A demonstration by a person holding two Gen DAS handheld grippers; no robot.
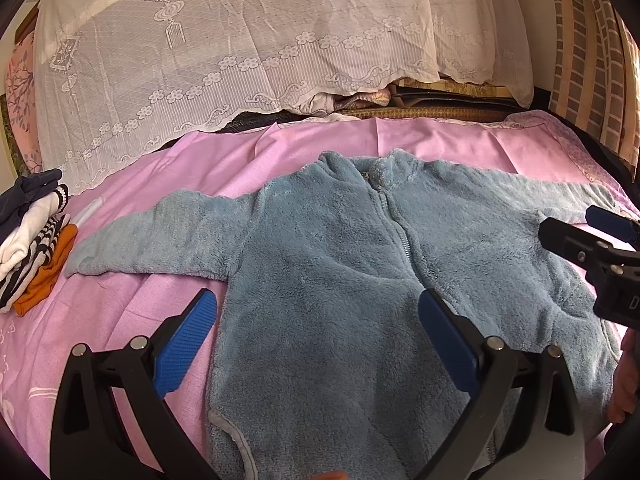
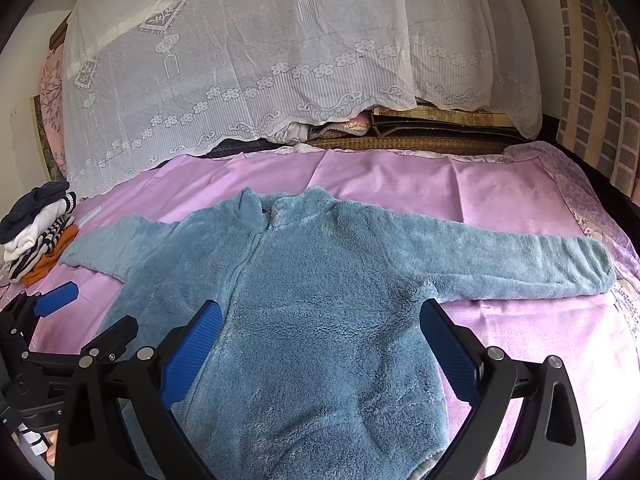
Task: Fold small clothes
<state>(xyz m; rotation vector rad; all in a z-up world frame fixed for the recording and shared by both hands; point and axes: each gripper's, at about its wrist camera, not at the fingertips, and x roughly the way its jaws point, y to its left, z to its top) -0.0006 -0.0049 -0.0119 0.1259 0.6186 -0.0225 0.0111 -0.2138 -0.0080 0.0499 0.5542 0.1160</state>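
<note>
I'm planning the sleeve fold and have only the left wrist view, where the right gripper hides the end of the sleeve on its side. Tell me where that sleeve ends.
Observer: The blue fleece jacket has that sleeve stretched straight out, and its cuff lies flat on the pink sheet.
Operator: Report the right gripper's jaws.
Observer: The right gripper is open. Its fingers are spread over the jacket's body and hold nothing.
</note>
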